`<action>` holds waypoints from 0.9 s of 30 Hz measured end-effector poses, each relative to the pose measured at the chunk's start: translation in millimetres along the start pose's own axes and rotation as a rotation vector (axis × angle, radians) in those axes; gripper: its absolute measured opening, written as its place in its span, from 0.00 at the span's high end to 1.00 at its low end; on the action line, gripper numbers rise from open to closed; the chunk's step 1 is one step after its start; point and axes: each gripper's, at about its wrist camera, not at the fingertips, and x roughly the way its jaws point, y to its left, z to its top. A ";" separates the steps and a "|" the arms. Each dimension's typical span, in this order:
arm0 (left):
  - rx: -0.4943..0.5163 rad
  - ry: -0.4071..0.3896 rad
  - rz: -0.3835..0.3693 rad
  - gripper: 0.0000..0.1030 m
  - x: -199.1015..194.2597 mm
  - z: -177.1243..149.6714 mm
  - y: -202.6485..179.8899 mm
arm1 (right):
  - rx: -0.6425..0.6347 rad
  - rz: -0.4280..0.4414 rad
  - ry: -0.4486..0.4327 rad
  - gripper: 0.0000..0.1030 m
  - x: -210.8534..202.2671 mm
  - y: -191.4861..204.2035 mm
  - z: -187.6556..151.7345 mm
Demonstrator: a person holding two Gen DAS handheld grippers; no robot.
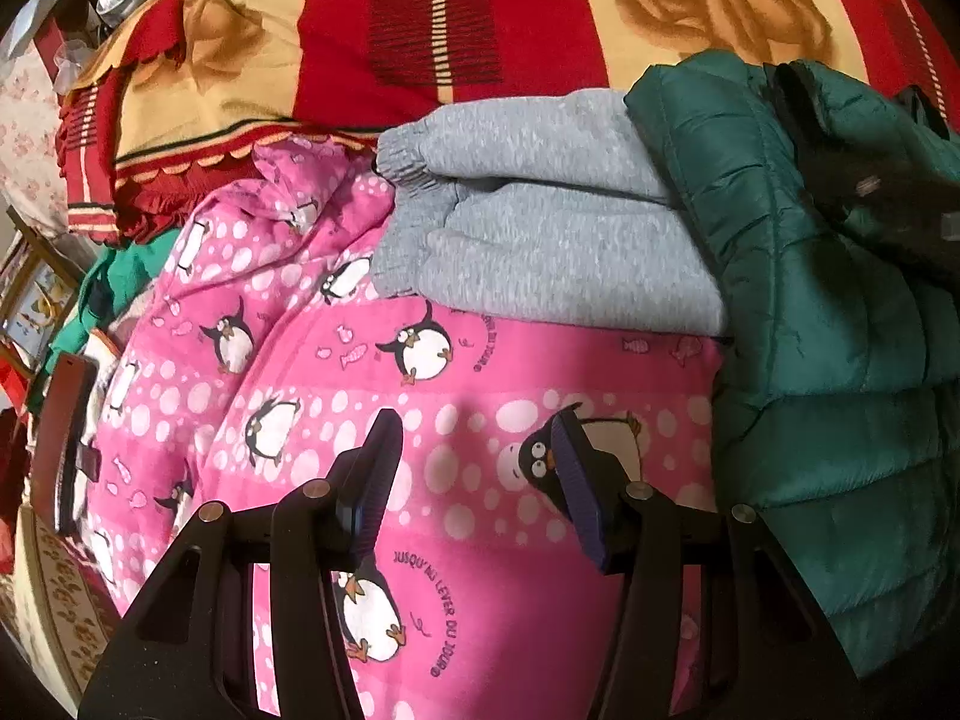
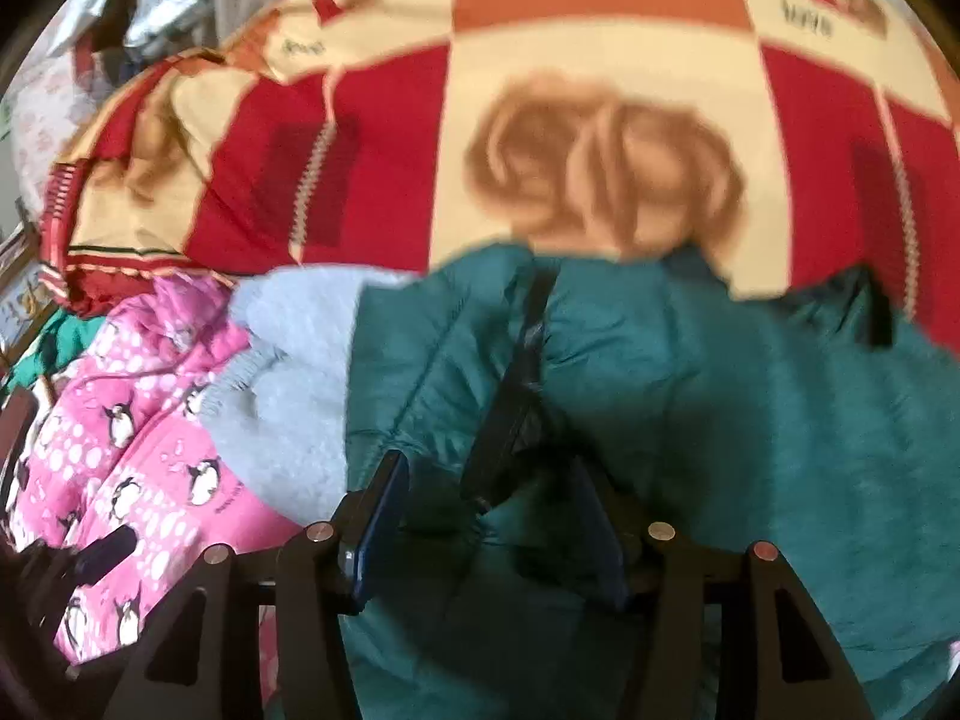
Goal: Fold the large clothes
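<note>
A dark green puffer jacket (image 1: pixel 828 312) lies on the bed at the right; it fills the lower middle of the right wrist view (image 2: pixel 720 420). A folded grey sweatshirt (image 1: pixel 552 228) lies on a pink penguin-print garment (image 1: pixel 456 372), both left of the jacket; they also show in the right wrist view, the sweatshirt (image 2: pixel 288 372) above the pink garment (image 2: pixel 132 468). My left gripper (image 1: pixel 474 432) is open and empty above the pink garment. My right gripper (image 2: pixel 492 480) is open over the jacket, its jaws on either side of a dark zipper flap (image 2: pixel 516 408). The right wrist view is blurred.
A red and cream rose-patterned blanket (image 1: pixel 480 30) covers the bed behind the clothes. A green cloth (image 1: pixel 126 276) and a dark brown board (image 1: pixel 66 432) sit at the left edge. Clutter and framed pictures (image 1: pixel 36 294) stand at the far left.
</note>
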 end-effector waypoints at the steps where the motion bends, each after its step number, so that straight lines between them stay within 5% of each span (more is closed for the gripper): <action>1: -0.001 0.000 0.002 0.50 0.0 0.8 -0.7 | -0.007 -0.017 -0.017 0.47 -11.0 -2.3 0.8; 11: -0.020 -0.014 -0.024 0.50 -11.7 8.2 -20.7 | -0.011 -0.158 -0.085 0.47 -74.6 -67.2 2.1; 17: -0.028 -0.081 -0.073 0.50 -26.5 24.3 -40.9 | 0.029 -0.306 -0.067 0.47 -100.7 -152.3 -22.8; 23: -0.113 -0.236 -0.237 0.50 -51.4 65.5 -62.0 | 0.134 -0.426 -0.112 0.47 -133.2 -236.6 -51.9; 27: -0.077 -0.244 -0.371 0.50 -50.4 89.6 -104.3 | 0.206 -0.459 -0.172 0.47 -141.3 -275.1 -71.5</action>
